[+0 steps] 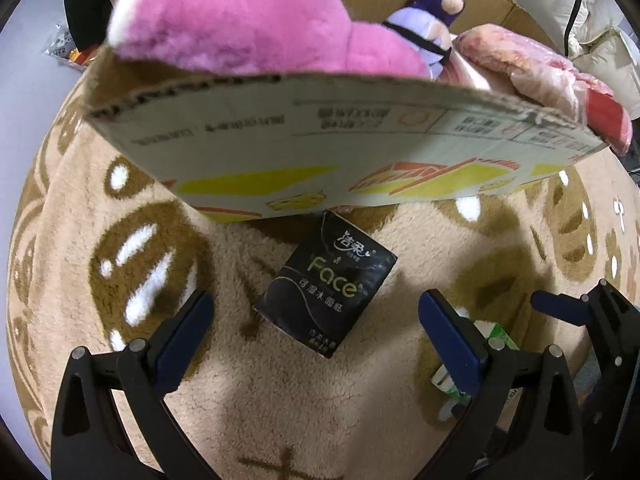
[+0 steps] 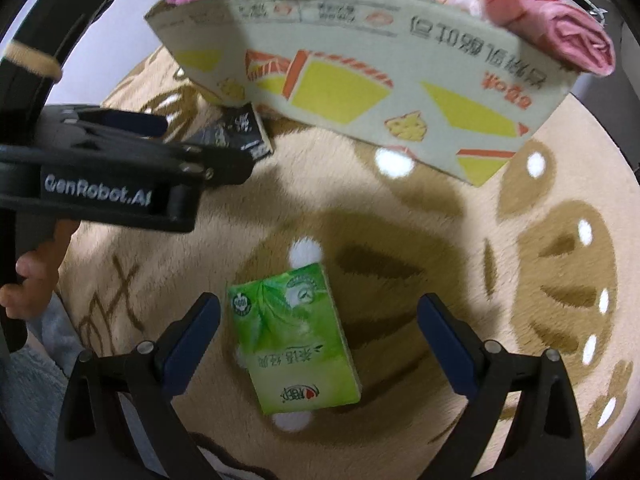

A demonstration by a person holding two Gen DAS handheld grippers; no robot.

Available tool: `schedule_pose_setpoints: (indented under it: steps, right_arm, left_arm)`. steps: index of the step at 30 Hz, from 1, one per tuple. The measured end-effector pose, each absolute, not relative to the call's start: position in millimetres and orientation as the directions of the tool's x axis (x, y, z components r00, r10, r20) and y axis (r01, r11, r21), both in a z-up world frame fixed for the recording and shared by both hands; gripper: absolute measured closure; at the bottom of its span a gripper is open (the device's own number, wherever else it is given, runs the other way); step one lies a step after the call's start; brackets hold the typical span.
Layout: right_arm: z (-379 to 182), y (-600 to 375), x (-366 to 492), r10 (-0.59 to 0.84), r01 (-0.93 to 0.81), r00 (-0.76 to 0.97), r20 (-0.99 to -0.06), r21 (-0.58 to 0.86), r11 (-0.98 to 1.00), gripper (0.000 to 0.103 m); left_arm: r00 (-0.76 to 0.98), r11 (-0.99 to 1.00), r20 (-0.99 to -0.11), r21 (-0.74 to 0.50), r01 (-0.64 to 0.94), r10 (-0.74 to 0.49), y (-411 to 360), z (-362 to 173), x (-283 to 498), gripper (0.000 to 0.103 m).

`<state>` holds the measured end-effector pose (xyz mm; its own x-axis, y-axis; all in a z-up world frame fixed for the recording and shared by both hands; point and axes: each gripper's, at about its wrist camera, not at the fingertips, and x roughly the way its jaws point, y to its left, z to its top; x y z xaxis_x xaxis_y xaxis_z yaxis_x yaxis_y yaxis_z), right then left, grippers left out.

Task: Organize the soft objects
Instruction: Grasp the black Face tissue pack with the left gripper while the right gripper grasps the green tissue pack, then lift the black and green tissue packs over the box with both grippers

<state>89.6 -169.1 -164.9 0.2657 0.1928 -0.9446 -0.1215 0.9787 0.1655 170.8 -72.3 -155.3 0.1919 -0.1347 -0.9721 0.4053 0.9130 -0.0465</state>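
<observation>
You're holding both hand-held grippers wide apart: the left gripper is hovering over the black pack at frame centre, the right gripper over the green pack on the rug. The box, upper frame, is looking overfull, so a dropped pack risks sliding off the plush.

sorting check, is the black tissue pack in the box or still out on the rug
Out. The black tissue pack lies flat on the rug, just in front of the cardboard box.
</observation>
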Motion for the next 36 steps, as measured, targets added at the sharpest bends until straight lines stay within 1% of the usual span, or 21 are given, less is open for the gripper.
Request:
schedule_pose_setpoints:
  steps: [3,5,6,8,9,10,11,15,17,18,25,28,31,36]
  right_arm:
    - [-173,-164,92,0.191,-0.128,0.235,-0.953,0.165,0.978,0.000]
    - [-179,-163,92,0.180,-0.126,0.215,-0.960,0.156,0.980,0.008]
    - [-180,-162,93,0.186,-0.126,0.208,-0.960,0.162,0.979,0.015]
    - [-182,-161,93,0.203,-0.122,0.207,-0.957,0.180,0.976,0.024]
    - [-180,-162,92,0.205,-0.120,0.210,-0.956,0.183,0.976,0.036]
    - [-179,-165,92,0.222,-0.117,0.213,-0.952,0.200,0.973,0.046]
    - [-178,-168,92,0.239,-0.110,0.209,-0.948,0.220,0.969,0.046]
    - [-179,-171,92,0.248,-0.090,0.210,-0.946,0.234,0.968,0.047]
    - [-178,-171,92,0.233,-0.090,0.221,-0.947,0.218,0.972,0.047]
    - [-176,-173,93,0.227,-0.090,0.226,-0.947,0.212,0.973,0.047]
    - [-161,-178,92,0.198,-0.078,0.297,-0.934,0.183,0.980,0.047]
    - [-148,-179,87,0.184,-0.075,0.346,-0.920,0.168,0.983,0.047]
    - [-136,-183,83,0.159,-0.071,0.395,-0.905,0.142,0.987,0.047]
    - [-110,-199,74,0.151,-0.059,0.503,-0.851,0.141,0.988,0.047]
  left_arm:
    - [0.193,0.915,-0.974,-0.036,0.402,-0.123,-73,-161,173,0.002]
    - [0.194,0.912,-0.973,-0.035,0.409,-0.124,-77,-165,171,0.003]
    - [0.198,0.910,-0.972,-0.033,0.414,-0.126,-80,-168,170,0.004]
    - [0.209,0.907,-0.970,-0.024,0.420,-0.123,-82,-171,169,0.004]
    - [0.218,0.907,-0.969,-0.013,0.422,-0.116,-83,-173,168,0.005]
    - [0.222,0.906,-0.968,-0.008,0.423,-0.113,-85,-174,168,0.009]
    - [0.226,0.906,-0.968,-0.004,0.424,-0.110,-86,-176,168,0.013]
    - [0.242,0.906,-0.963,-0.002,0.423,-0.115,-91,-182,168,0.022]
    - [0.238,0.904,-0.962,-0.024,0.427,-0.137,-91,-181,166,0.036]
    - [0.230,0.903,-0.961,-0.039,0.429,-0.151,-88,-180,164,0.039]
    - [0.234,0.912,-0.961,-0.041,0.408,-0.148,-76,-173,152,0.041]
    - [0.291,0.915,-0.949,0.003,0.404,-0.126,-70,-160,140,0.041]
    - [0.331,0.923,-0.933,-0.005,0.384,-0.143,-62,-143,129,0.041]
    - [0.438,0.942,-0.888,0.019,0.336,-0.139,-48,-108,103,0.042]
